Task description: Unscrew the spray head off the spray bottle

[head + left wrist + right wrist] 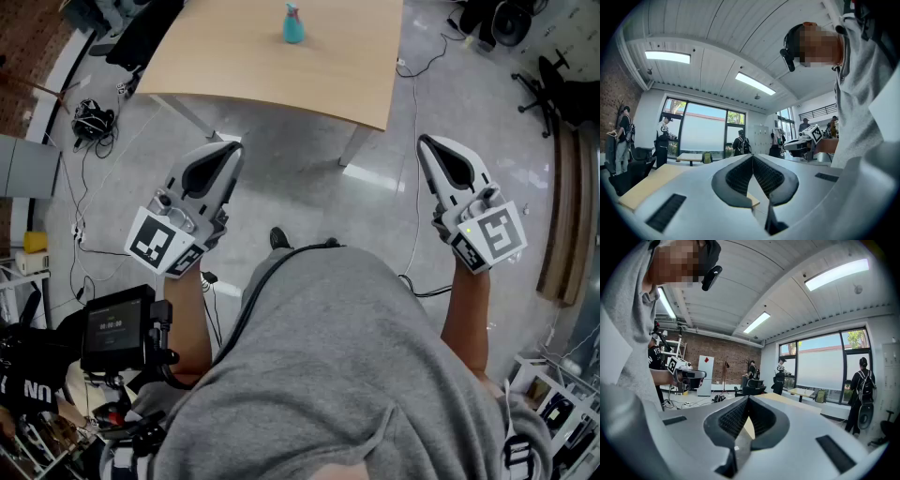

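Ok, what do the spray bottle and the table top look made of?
Spray bottle: probably plastic, solid teal colour, though too small to be sure. Table: pale wood or wood-look laminate, matt, even tan surface.

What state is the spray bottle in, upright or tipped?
Upright: the spray bottle stands on the table, spray head on top.

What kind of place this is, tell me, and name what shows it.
Probably an indoor lab or shared workspace: a light wooden table on a grey floor, office chairs and loose cables around it, plus large windows and a brick wall.
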